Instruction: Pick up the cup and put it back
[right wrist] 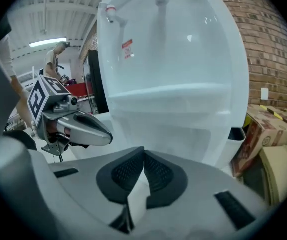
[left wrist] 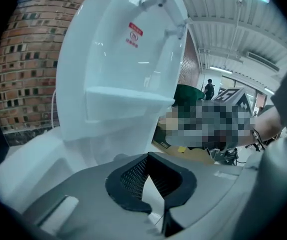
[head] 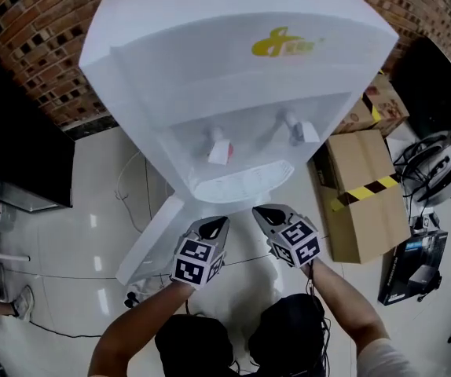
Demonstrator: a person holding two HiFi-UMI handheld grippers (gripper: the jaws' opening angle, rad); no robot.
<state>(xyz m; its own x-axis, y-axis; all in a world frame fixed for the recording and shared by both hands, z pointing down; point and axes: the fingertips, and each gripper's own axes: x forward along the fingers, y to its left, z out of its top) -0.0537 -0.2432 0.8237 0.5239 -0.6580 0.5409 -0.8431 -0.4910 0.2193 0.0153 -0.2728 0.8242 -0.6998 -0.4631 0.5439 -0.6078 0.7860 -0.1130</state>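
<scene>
No cup shows in any view. A white water dispenser (head: 233,69) stands in front of me, with a red tap (head: 219,146) and a pale tap (head: 296,128) above its drip tray (head: 237,185). My left gripper (head: 219,223) and right gripper (head: 262,210) hang side by side just below the tray, apart from it. Both are shut with nothing between their pads. In the left gripper view the gripper (left wrist: 147,156) points at the dispenser's lower body (left wrist: 108,134). The right gripper (right wrist: 143,152) faces the same front (right wrist: 183,84), with the left gripper (right wrist: 71,123) beside it.
Cardboard boxes (head: 363,195) stand right of the dispenser, with a helmet (head: 438,167) and a black carton (head: 414,265) beyond. A dark cabinet (head: 13,163) is at the left. Cables (head: 135,187) trail over the white tiled floor. A brick wall (head: 37,45) is behind.
</scene>
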